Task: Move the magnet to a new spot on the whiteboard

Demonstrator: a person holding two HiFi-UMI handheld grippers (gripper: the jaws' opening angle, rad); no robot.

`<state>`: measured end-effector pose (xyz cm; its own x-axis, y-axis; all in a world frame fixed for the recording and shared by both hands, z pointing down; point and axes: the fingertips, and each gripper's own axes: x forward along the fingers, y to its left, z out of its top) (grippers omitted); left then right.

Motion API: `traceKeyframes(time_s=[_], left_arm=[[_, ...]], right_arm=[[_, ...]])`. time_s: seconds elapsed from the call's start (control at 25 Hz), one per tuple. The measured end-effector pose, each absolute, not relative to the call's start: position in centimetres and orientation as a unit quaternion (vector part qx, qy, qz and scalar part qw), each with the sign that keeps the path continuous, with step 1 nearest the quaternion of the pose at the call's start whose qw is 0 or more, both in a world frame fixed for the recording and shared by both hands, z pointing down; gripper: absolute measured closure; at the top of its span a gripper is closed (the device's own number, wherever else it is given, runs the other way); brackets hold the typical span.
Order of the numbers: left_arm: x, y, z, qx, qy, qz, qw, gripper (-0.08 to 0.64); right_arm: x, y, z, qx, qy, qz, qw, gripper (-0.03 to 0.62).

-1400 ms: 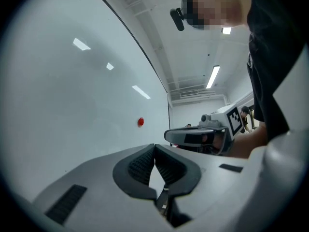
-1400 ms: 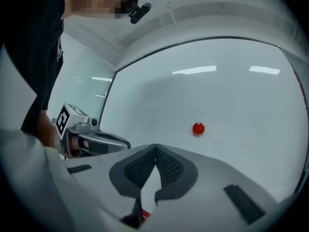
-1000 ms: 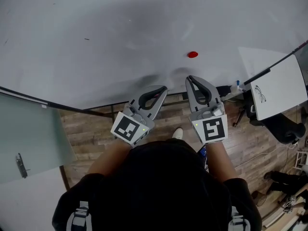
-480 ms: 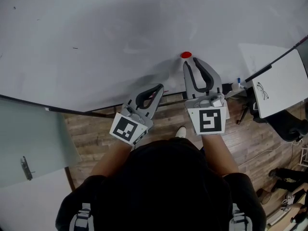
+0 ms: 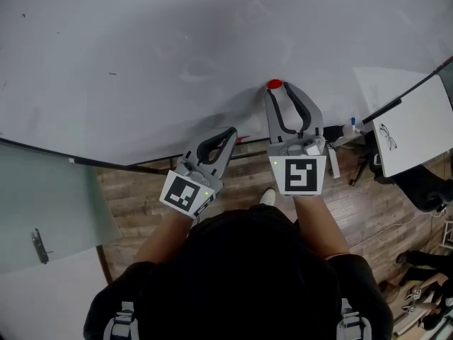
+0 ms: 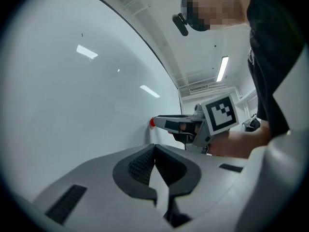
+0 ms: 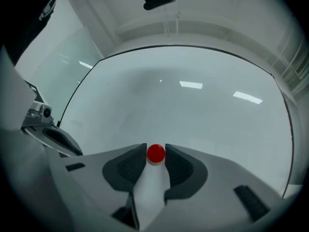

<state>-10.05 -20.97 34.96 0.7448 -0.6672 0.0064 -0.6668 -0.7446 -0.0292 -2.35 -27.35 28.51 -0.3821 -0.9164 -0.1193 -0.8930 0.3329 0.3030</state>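
- Magnet [image 7: 155, 153]: a small round red button stuck flat on the whiteboard [image 5: 141, 48], toward the right part of its lower area as the head view shows it.
- It sits directly ahead of the right claw [image 5: 280, 93], level with the tips and in the gap between them.
- The right claw's jaws have just been opening. They stand apart on either side of the magnet, close beside it, and do not appear to pinch it, so nothing is gripped yet.
- The left claw [image 6: 154, 149] is closed tip to tip with nothing in it. It hangs to the left of the right one, well apart from the magnet.
- The right hand is plainly the nearer one, so the pick most likely falls to it.
- Being round, the magnet has no long axis to line up with. What matters is that the claw points square at the board, with the button centred between the pads.
- My reading is that the next move is to close on the rim, then pull or slide the magnet off.
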Motion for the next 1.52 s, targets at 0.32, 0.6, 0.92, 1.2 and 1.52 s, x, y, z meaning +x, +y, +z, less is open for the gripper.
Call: traceKeyframes(time_s=[0.32, 0.6, 0.92, 1.2, 1.52], left_arm=[[-10.8, -21.0, 35.1, -0.931, 0.365, -0.009, 0.011, 0.555], [-11.2, -21.1, 35.2, -0.929, 0.369, -0.009, 0.009, 0.555], [-11.6, -21.2, 35.3, -0.929, 0.371, -0.008, 0.006, 0.555], [-12.1, -21.0, 35.4, -0.928, 0.373, -0.009, 0.004, 0.555], [-12.4, -20.7, 35.3, -0.929, 0.37, -0.008, 0.005, 0.555]], right_arm=[[-2.6, -28.1, 29.0, 0.558, -0.812, -0.166, 0.049, 0.46], [-2.5, -28.3, 29.3, 0.584, -0.787, -0.186, 0.073, 0.471], [-2.5, -28.3, 29.0, 0.59, -0.783, -0.187, 0.064, 0.472], [-2.5, -28.1, 28.6, 0.583, -0.791, -0.18, 0.043, 0.473], [-2.9, -27.0, 28.3, 0.575, -0.801, -0.165, 0.026, 0.473]])
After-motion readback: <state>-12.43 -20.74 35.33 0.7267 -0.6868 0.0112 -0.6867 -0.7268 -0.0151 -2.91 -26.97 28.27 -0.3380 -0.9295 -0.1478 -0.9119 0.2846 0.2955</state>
